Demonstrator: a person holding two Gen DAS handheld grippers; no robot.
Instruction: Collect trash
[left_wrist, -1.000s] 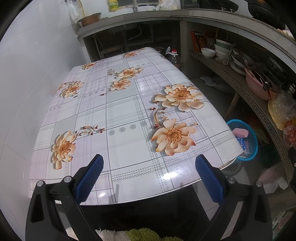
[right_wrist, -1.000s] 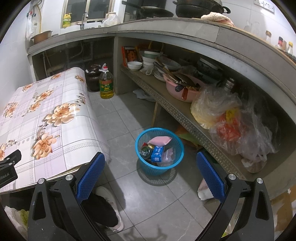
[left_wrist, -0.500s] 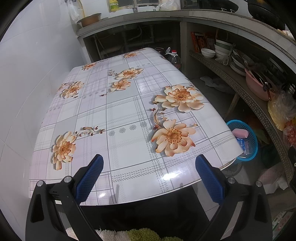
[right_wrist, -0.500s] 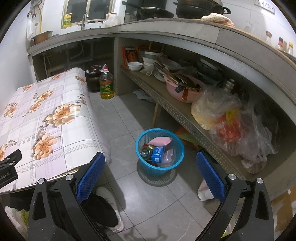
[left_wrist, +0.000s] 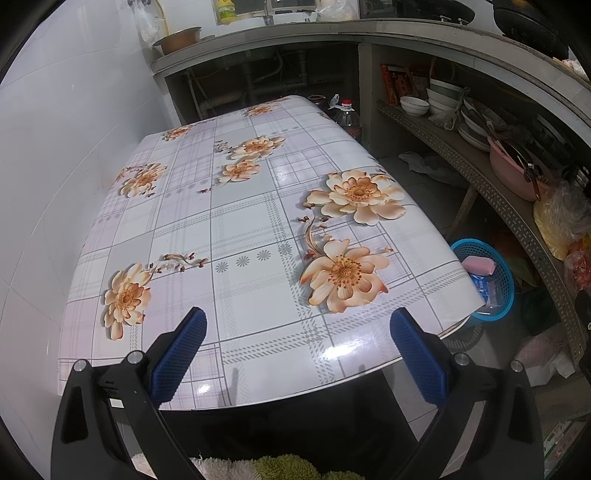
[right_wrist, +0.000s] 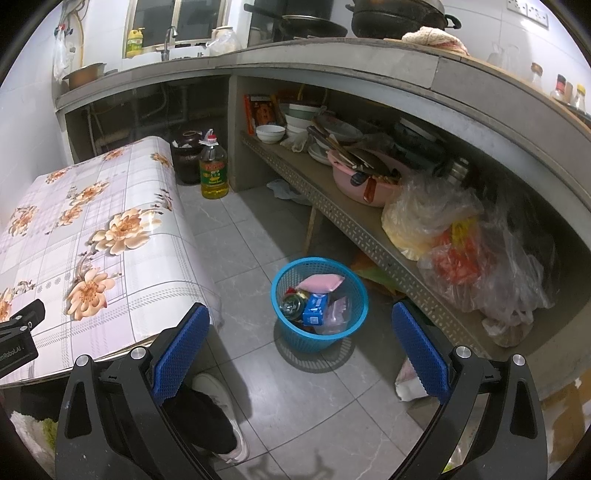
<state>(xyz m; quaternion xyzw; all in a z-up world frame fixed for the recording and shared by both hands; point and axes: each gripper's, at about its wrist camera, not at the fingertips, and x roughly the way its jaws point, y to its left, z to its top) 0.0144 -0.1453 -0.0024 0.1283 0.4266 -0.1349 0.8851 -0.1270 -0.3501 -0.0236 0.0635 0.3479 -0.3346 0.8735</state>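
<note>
A blue mesh trash basket (right_wrist: 320, 328) stands on the tiled floor beside the table, holding a pink packet (right_wrist: 320, 283), a blue carton (right_wrist: 314, 309) and other wrappers. It also shows in the left wrist view (left_wrist: 503, 284), partly behind the table's corner. My left gripper (left_wrist: 298, 350) is open and empty above the near edge of the flowered table (left_wrist: 236, 229). My right gripper (right_wrist: 301, 350) is open and empty, held above the floor in front of the basket. No loose trash shows on the table.
A low shelf (right_wrist: 369, 236) on the right holds bowls, a pink basin (right_wrist: 364, 182) and plastic bags (right_wrist: 461, 251). An oil bottle (right_wrist: 213, 171) and a dark jar (right_wrist: 186, 155) stand on the floor at the table's far end. My shoe (right_wrist: 221, 417) is below.
</note>
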